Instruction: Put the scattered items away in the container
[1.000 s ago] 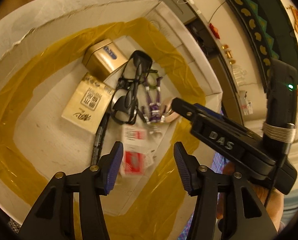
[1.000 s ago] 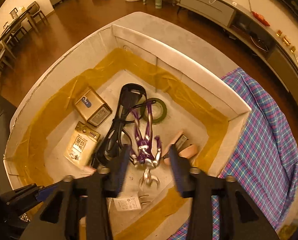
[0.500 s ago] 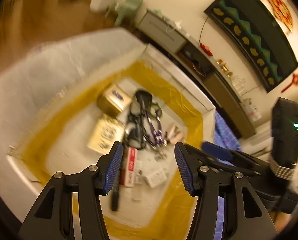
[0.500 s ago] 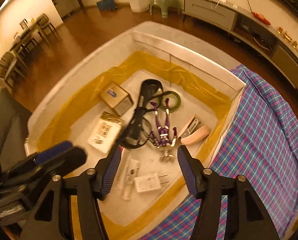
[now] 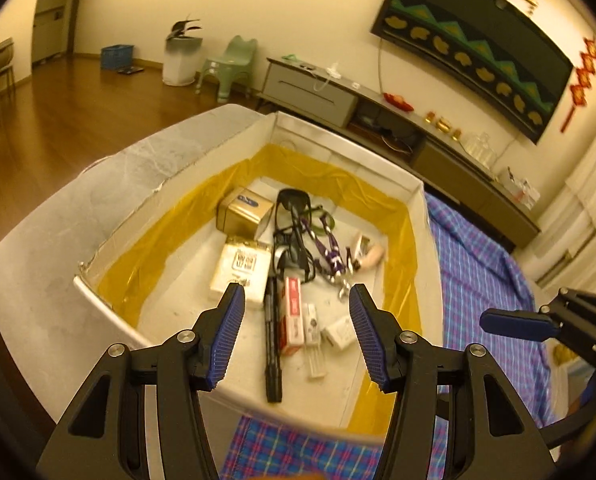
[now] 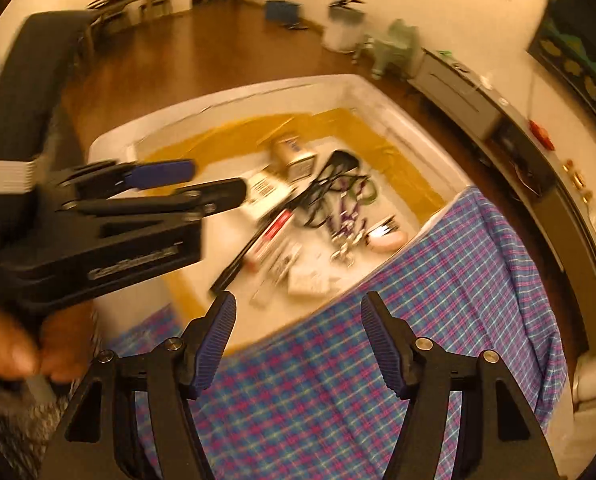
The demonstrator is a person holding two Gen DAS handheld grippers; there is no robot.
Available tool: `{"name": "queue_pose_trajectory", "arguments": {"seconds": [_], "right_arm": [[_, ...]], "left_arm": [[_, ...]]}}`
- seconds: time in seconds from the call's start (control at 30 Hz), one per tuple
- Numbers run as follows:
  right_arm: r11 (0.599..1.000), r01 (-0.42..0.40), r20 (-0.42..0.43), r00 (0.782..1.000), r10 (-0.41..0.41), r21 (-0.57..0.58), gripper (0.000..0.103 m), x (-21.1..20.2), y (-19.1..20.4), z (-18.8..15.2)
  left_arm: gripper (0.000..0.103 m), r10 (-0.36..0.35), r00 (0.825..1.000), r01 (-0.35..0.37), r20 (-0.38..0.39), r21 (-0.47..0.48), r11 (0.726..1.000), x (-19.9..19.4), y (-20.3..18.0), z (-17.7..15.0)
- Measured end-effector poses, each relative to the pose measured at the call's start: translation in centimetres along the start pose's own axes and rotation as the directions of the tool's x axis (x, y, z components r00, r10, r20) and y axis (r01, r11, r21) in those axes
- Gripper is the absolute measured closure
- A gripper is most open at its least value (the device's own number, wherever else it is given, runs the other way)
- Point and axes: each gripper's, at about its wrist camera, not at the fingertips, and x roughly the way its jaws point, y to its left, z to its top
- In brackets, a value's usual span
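A white cardboard box (image 5: pixel 146 216) with yellow tape inside holds the items: a gold tin (image 5: pixel 244 211), a white and gold packet (image 5: pixel 243 270), black glasses (image 5: pixel 294 216), a purple lanyard (image 5: pixel 332 256), a red and white pack (image 5: pixel 292 312), a black pen (image 5: pixel 272 344) and a white plug (image 5: pixel 340 334). My left gripper (image 5: pixel 296 338) is open and empty above the box's near edge. My right gripper (image 6: pixel 298 344) is open and empty over the checked cloth, back from the box (image 6: pixel 114 140). The left gripper also shows in the right wrist view (image 6: pixel 186 184).
The box sits on a blue and pink checked cloth (image 6: pixel 438 300). Behind it are a wooden floor (image 5: pixel 38 120), a low grey TV cabinet (image 5: pixel 318 92), a green child's chair (image 5: pixel 230 64) and a white bin (image 5: pixel 180 60).
Both grippers have pulled up and back out of the box, empty. The red pack and white plug now lie on the box floor. The right wrist view has swung right over the cloth.
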Motion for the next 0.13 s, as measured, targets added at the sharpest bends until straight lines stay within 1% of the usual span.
{"name": "queue_pose_trajectory", "arguments": {"seconds": [0.13], "right_arm": [[1.0, -0.017, -0.005, 1.0, 0.017, 0.007, 0.037, -0.06, 0.64, -0.75]], "left_arm": [[0.045, 0.05, 0.997, -0.051, 0.064, 0.022, 0.998, -1.13, -0.08, -0.32]]}}
